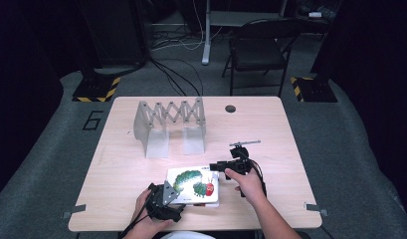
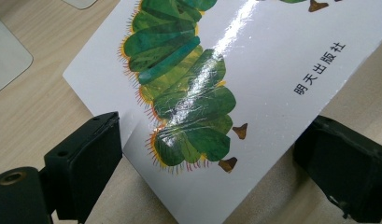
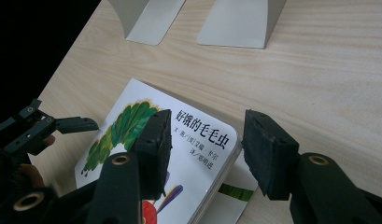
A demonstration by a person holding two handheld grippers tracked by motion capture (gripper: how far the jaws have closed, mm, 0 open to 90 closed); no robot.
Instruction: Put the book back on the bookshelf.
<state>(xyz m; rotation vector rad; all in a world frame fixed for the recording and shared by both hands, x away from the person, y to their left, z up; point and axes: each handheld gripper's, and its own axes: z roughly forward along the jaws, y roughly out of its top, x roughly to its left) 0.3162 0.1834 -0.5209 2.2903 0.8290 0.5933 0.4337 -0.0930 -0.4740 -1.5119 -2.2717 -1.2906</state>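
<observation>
A white picture book point(image 1: 193, 185) with a green caterpillar on its cover lies flat near the table's front edge. My left gripper point(image 1: 180, 195) is at the book's near-left corner. It is open, and that corner point(image 2: 198, 116) lies between the two spread jaws. My right gripper point(image 1: 214, 167) is at the book's far-right corner and is open too. In the right gripper view point(image 3: 207, 140), one jaw hangs over the cover point(image 3: 198, 140) and the other stands off the book's edge. A white sheet with a green mark point(image 3: 235, 190) shows under that corner.
A grey expanding book rack point(image 1: 170, 124) stands at the back left of the wooden table point(image 1: 270, 129), its feet point(image 3: 153, 18) just beyond the book. A round cable hole point(image 1: 230, 108) sits at the back. A folding chair point(image 1: 260, 47) stands behind the table.
</observation>
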